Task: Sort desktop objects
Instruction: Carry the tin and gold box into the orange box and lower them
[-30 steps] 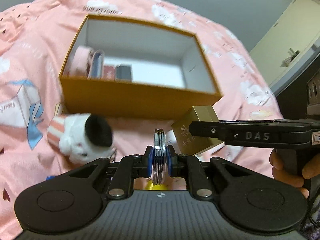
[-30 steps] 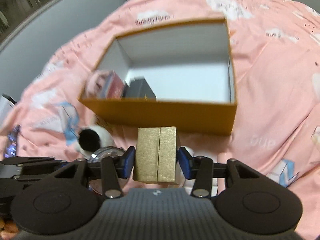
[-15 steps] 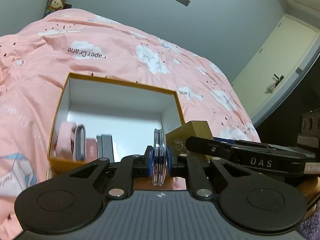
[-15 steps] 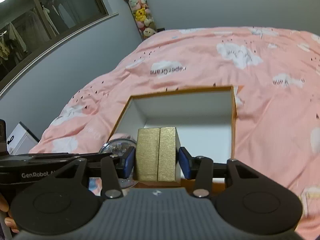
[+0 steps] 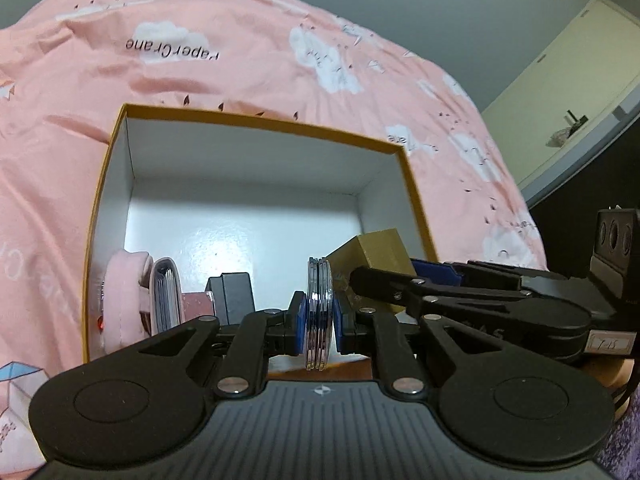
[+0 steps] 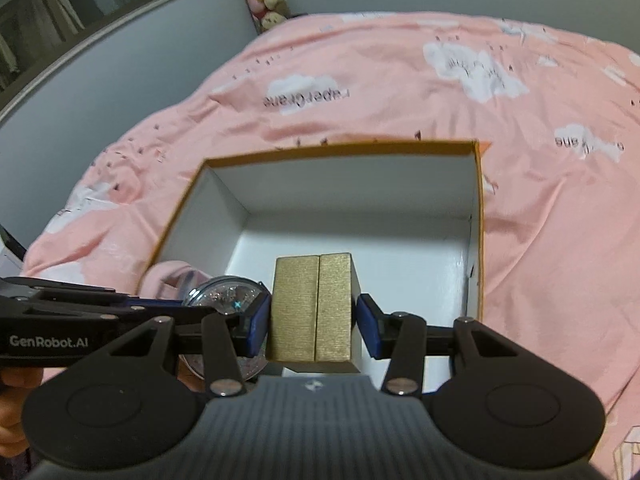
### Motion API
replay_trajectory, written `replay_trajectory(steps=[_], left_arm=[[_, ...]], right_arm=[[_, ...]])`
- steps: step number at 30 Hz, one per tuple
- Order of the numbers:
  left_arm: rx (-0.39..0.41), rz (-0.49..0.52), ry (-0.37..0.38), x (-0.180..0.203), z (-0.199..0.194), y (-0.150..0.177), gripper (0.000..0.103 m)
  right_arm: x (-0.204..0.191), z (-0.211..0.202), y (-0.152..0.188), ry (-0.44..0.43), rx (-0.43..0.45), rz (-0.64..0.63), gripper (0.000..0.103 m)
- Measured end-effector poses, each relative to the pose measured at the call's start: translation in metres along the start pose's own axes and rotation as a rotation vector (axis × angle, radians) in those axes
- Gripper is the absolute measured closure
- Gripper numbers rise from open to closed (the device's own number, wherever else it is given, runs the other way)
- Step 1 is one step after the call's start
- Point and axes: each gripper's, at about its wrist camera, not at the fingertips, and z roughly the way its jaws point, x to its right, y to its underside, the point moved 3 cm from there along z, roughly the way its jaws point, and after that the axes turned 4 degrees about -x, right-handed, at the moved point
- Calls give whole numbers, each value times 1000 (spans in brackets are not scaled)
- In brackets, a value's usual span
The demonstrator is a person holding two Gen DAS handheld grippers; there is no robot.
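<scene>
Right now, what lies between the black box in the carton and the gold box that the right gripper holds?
In the left wrist view, the round silver disc clamped in the left gripper stands between the black box and the gold box.

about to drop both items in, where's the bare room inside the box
The box floor is bare from its far wall across to the right wall. The near-left corner is crowded: pink pouch, dark case. Set the gold box and disc centre-right.

"GenRobot.AI" marks the left claw (image 6: 240,322); bedspread (image 6: 360,80) reads "PaperCrane".
</scene>
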Motion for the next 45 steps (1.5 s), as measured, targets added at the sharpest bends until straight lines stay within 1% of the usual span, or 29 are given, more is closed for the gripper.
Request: replay_trajectory(steps=[4, 7, 15, 18, 23, 26, 29, 31, 35, 38, 41, 45], left_arm=[[-34, -12, -11, -5, 21, -2, 88], [-74, -21, -51, -9, 33, -2, 88], [-121, -42, -119, -22, 47, 3, 88], [-120, -49, -111, -25, 49, 5, 88], [-121, -40, -111, -23, 48, 5, 87], [-125, -38, -91, -21, 49, 6, 87], [-130, -38, -100, -21, 52, 5, 87], [-122, -40, -102, -21, 50, 5, 87], [-60, -39, -80, -21, 30, 3, 87], [-10, -43, -111, -23, 14, 5, 87], [19, -46, -127, -27, 1, 11, 87], [21, -84, -68, -34, -12, 23, 87]], right_arm=[[8, 23, 2, -1, -63, 29, 54], [13, 36, 4, -4, -101, 57, 54], [17, 66, 12, -35, -176, 119, 54], [19, 71, 15, -41, -188, 130, 54], [22, 71, 17, -62, -184, 161, 54], [23, 70, 18, -56, -178, 166, 54], [23, 74, 18, -60, -184, 171, 54], [22, 75, 19, -66, -184, 174, 54], [20, 77, 17, -52, -171, 166, 54], [13, 80, 17, -39, -171, 135, 54], [9, 79, 18, -56, -178, 124, 54], [14, 79, 18, -60, -183, 160, 53]])
